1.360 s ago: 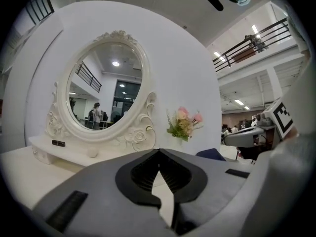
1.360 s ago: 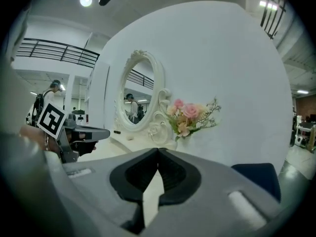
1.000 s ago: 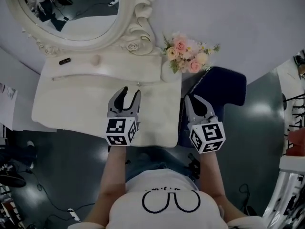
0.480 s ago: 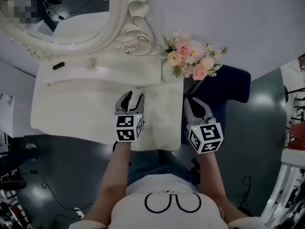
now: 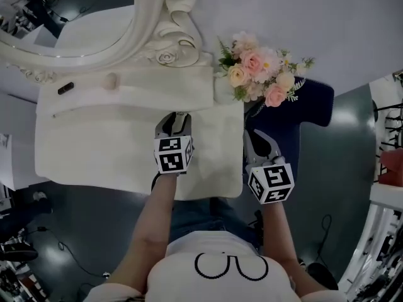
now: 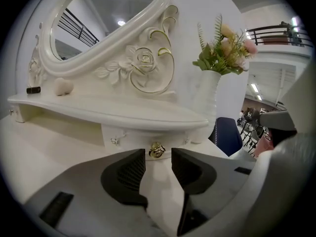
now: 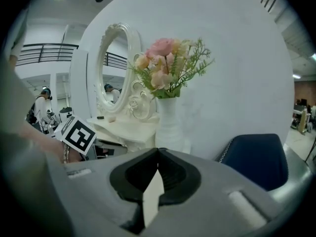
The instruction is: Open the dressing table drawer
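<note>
The white dressing table [image 5: 94, 150] has a small drawer [image 6: 143, 138] under its raised shelf, with a gold knob [image 6: 157, 150] on the front. My left gripper [image 5: 174, 121] is low over the tabletop, pointing at that drawer. In the left gripper view its jaws [image 6: 158, 158] are closing with the knob just beyond the tips, in line with the gap, and no pad touches it. My right gripper [image 5: 255, 138] hangs off the table's right edge, shut with nothing in it; the two tips [image 7: 158, 151] meet.
An oval mirror [image 5: 75, 17] in a carved frame stands at the back. On the shelf lie a black item [image 5: 65, 88] and a pale rounded thing [image 5: 111, 79]. A white vase of flowers [image 5: 261, 68] stands at the back right corner. A blue chair [image 5: 302, 109] is right of the table.
My left gripper has dropped and moved forward to the drawer front, and its jaws look narrower. The right gripper has sunk a little beside the table's edge.
</note>
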Demonstrator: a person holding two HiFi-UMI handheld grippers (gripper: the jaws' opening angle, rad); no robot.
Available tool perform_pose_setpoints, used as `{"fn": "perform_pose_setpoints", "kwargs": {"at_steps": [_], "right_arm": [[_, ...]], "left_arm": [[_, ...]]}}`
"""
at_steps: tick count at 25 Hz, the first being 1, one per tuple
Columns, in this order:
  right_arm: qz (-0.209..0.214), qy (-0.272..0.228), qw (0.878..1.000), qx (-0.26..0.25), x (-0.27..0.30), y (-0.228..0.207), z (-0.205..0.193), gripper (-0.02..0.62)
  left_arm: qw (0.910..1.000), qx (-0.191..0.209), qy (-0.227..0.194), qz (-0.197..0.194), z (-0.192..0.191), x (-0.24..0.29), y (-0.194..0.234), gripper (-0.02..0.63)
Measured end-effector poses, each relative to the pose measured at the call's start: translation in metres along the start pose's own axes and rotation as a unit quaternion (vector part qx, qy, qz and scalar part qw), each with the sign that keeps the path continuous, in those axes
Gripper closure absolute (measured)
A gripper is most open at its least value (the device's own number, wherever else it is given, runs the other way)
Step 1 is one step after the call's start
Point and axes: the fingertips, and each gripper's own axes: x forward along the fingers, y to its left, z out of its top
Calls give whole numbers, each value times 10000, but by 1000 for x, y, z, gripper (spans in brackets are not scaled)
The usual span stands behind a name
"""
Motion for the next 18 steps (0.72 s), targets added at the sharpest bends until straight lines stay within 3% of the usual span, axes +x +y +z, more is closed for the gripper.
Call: {"fn": "perform_pose_setpoints", "kwargs": {"at_steps": [3, 18], "right_arm": [[-58, 17, 10000, 9, -2, -3, -1, 594], [-7, 35, 10000, 7, -4, 2, -3, 594]], "left_arm": [[10000, -25, -19, 2, 1, 2, 0, 513], [10000, -6, 63, -29, -2, -4, -3, 515]]}}
